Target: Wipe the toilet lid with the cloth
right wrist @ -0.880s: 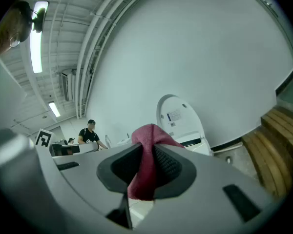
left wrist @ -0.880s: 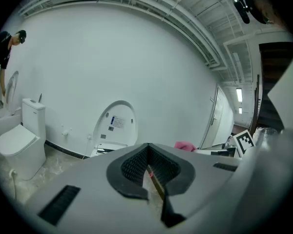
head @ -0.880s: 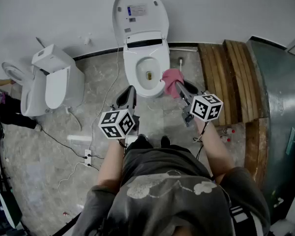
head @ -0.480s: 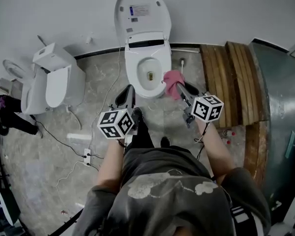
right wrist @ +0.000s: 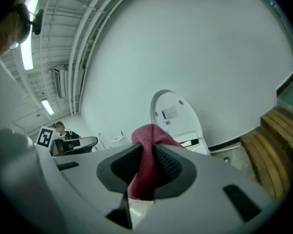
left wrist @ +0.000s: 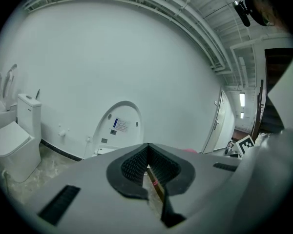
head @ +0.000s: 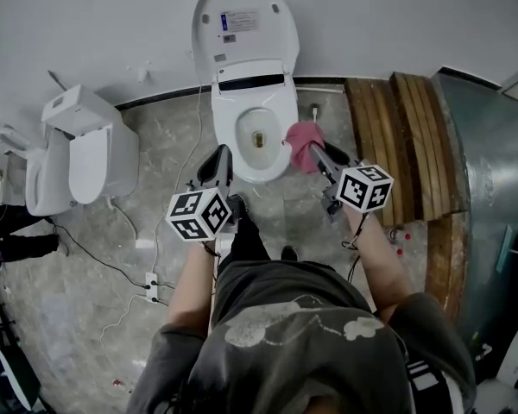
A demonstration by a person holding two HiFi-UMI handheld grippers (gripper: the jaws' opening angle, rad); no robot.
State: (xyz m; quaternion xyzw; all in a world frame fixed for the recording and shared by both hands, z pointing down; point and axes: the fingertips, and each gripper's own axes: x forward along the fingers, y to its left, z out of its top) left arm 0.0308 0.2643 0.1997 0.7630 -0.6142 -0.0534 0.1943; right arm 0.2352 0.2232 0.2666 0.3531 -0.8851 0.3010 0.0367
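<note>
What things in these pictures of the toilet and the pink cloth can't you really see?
- Label on the raised toilet lid: the print is too small to read in any view.
- Yellowish spot in the bowl: too small in the head view to name.
- Bowl in the left gripper view: hidden behind the left gripper's own body.
- Whether the cloth touches the bowl's rim: the right gripper's body blocks its view.

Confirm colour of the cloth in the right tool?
Plain pink-red, no pattern. The cloth shows best in the right gripper view, clamped in the right tool.
</note>
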